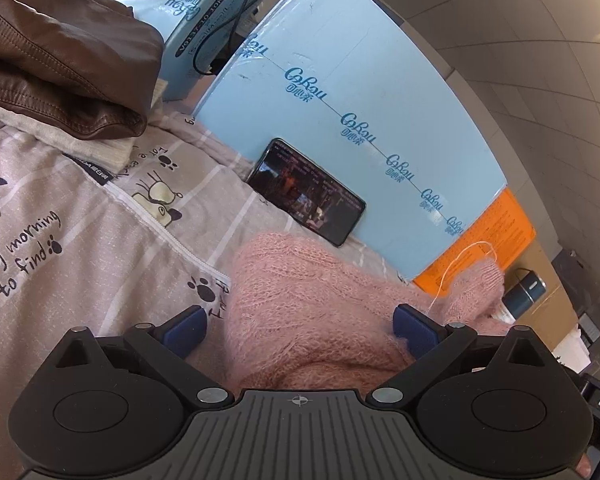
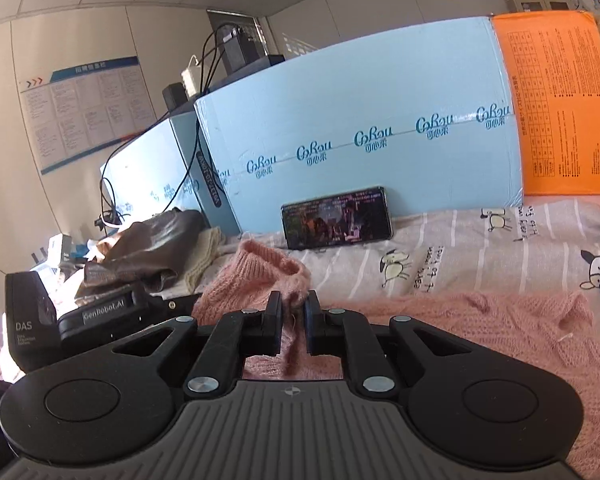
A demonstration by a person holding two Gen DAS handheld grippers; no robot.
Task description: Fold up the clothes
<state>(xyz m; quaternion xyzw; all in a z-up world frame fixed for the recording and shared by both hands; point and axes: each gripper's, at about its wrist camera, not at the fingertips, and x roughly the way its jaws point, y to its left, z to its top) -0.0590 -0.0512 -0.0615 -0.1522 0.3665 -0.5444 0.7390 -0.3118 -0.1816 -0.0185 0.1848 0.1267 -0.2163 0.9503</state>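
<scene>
A fuzzy pink knit sweater [image 1: 300, 304] lies on a bed cover printed with cartoon dogs [image 1: 80, 240]. In the left wrist view my left gripper [image 1: 300, 328] is open, its blue pads wide apart over a bunched part of the sweater, with nothing pinched. A sleeve end [image 1: 478, 284] with a loose thread sticks up at the right. In the right wrist view my right gripper [image 2: 293, 320] is shut on a fold of the pink sweater [image 2: 460, 320] near its ribbed collar [image 2: 268, 258]. The left gripper's body [image 2: 100, 312] shows at the left.
A brown leather jacket [image 1: 60, 52] sits folded on a cream knit at the bed's far left. A phone [image 2: 336, 216] with a lit screen leans against light blue cartons [image 2: 360, 100]. An orange carton [image 2: 556, 104] stands at the right. Black cables hang over the cartons.
</scene>
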